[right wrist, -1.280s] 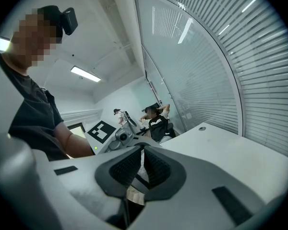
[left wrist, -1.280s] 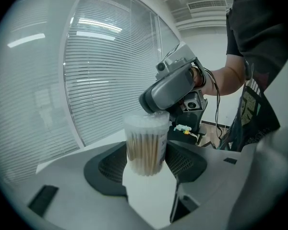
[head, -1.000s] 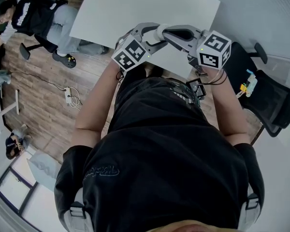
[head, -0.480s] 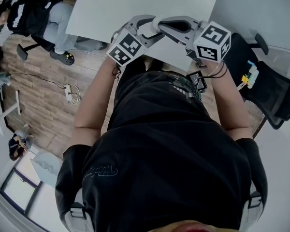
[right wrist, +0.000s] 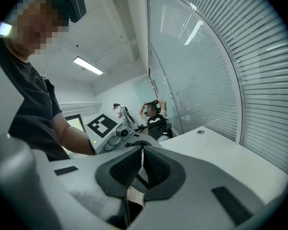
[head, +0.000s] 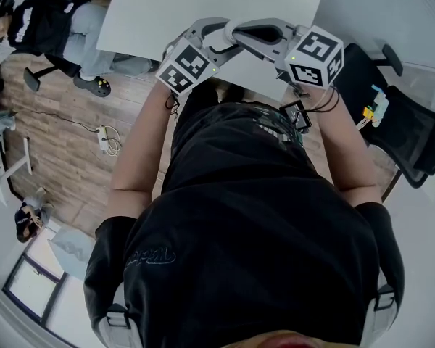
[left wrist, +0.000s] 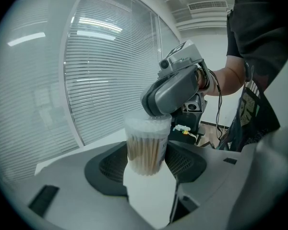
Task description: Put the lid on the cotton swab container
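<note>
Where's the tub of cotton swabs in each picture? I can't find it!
Head view: not visible.
Left gripper view: the cotton swab container is in the middle, held between the left gripper's fingers.
Right gripper view: can't be made out clearly.
Shared landmark: the person's black shirt, low in the head view, top right in the left gripper view, left in the right gripper view.

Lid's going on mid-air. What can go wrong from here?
1. The cotton swab container is held only by the left tool, low on its wall. A push from the right tool above could tilt or slide it.
2. The lid seems pinched between nearly closed jaws, so it may seat crooked.
3. In the head view both tools hide the joint, so misalignment could go unnoticed.
</note>
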